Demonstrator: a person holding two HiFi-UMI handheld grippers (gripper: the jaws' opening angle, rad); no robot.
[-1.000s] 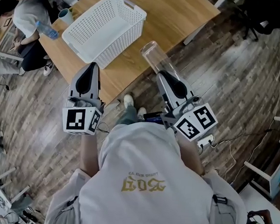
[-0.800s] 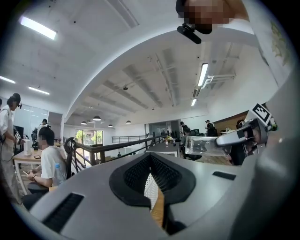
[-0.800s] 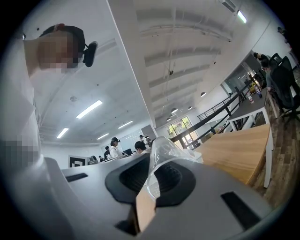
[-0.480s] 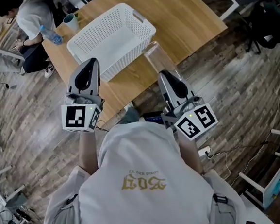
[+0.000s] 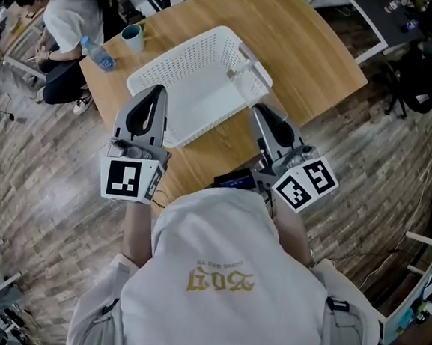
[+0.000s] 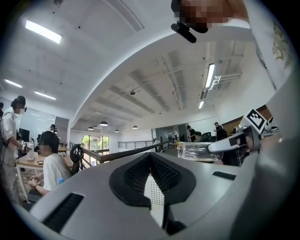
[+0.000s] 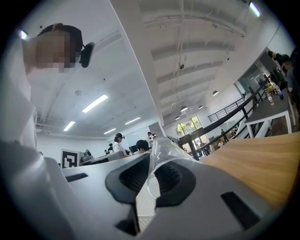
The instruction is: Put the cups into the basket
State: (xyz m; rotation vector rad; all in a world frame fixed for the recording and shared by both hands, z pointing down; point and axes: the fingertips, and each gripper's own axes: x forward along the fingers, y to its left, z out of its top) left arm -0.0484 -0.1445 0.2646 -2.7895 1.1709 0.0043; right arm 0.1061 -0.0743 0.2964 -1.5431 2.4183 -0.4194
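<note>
Now the right gripper [image 5: 257, 110] is moving closer, holding the clear cup [image 5: 240, 66] over the white basket [image 5: 197, 91], pinching it. Left gripper [image 5: 157, 91] is squeezing shut, holding nothing. No cup is sitting inside yet.

Clear cup [image 5: 242, 64]: faint against the basket [image 5: 191, 72], outline uncertain. Basket's near corner hidden behind left gripper [image 5: 157, 94]. Table [image 5: 309, 48] cut by upper edge.

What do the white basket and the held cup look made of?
The basket looks like matte white moulded plastic, going by its regular grid of small holes. The cup is probably thin clear plastic: the room shows through it, and its wall seems creased where it is gripped.
</note>
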